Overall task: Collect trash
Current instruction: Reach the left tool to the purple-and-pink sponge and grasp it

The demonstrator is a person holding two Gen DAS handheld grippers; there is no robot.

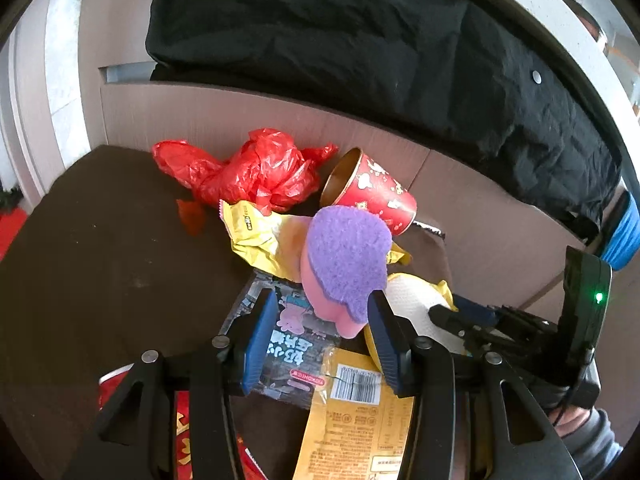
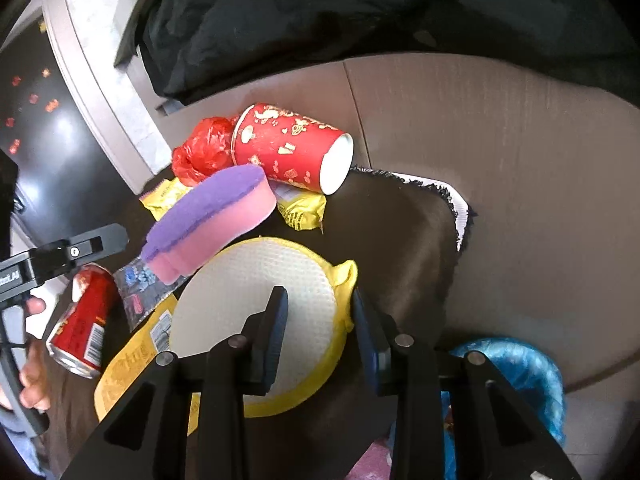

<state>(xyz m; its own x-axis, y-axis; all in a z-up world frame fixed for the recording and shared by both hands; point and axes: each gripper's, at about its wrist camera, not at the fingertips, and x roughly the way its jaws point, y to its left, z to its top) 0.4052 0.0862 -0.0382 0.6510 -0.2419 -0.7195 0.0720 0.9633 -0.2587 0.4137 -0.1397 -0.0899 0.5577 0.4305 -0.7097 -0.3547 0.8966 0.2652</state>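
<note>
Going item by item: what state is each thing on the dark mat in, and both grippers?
Red paper cup with gold print: on its side.
Red drink can: on its side.
Red plastic bag: crumpled.
Pink sponge with purple scouring layer: propped on wrappers.
Round yellow-rimmed white pad: flat.
Left gripper: open, sponge's end between its fingers.
Right gripper: open, straddling pad's rim.

Dark brown mat (image 2: 400,232) strewn w/ trash: red bag (image 1: 248,168), red paper cup (image 2: 288,144) on side, red can (image 2: 82,320), yellow wrappers (image 1: 256,240).
</note>
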